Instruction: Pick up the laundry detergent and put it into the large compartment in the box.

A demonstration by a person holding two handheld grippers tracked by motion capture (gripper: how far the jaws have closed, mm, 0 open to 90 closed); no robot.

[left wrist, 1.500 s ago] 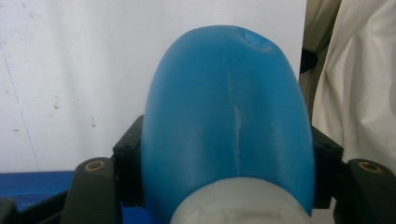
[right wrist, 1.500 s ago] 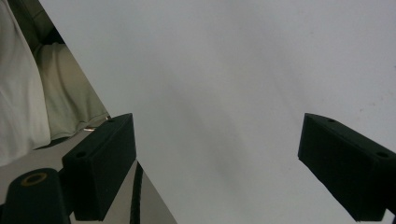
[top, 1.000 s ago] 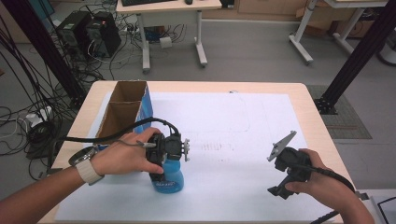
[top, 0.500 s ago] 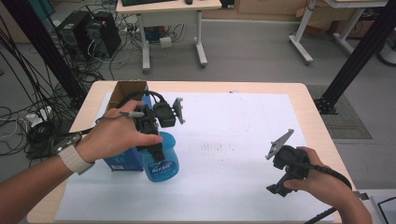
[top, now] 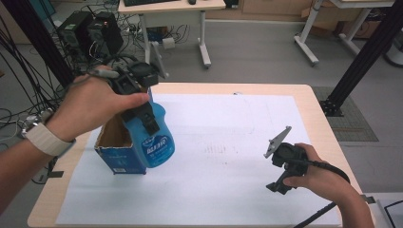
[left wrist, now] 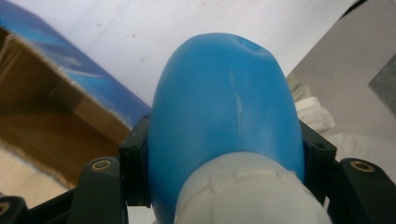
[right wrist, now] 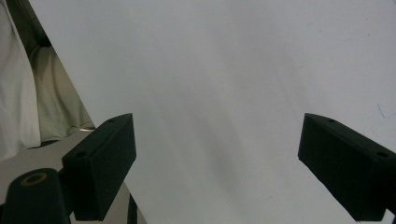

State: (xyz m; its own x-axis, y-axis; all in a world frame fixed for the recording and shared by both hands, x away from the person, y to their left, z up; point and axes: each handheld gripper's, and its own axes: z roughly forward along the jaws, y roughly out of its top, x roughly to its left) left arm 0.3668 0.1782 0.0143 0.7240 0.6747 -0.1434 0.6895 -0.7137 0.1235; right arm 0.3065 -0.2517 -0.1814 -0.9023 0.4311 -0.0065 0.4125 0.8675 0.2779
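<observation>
high view: left gripper (top: pixel 142 111) has the blue bottle (top: pixel 153 137) clamped just below its neck, so the body hangs under the jaws and the base points down. the bottle is off the table (top: pixel 304 95), tilted a little, right at the near right corner of the cardboard box (top: pixel 116 159). looks like a carry into the box, judging by the open top facing up right beside it. the box stands on the white sheet (top: pixel 228 156) at the left edge of the table. its inside is brown card and i see nothing in it, though the bottle and hand cover part of the opening. right gripper (top: pixel 278 185) sits low over the sheet at the right, well apart from the bottle, probably parked out of the way.

left gripper view: looking down the bottle (left wrist: pixel 229 107) from its white cap (left wrist: pixel 252 191). both black jaws press on the shoulder of the bottle, one each side, so the grip is firm and centred. box (left wrist: pixel 56 112) is just beside and below at the left, blue outside, bare brown inside. can't tell if the bottle holds liquid, the plastic is opaque.

right gripper view: jaws spread wide, nothing between them, just the sheet (right wrist: pixel 219 93) underneath. a fold of pale cloth (right wrist: pixel 28 98) shows at the left edge.
</observation>
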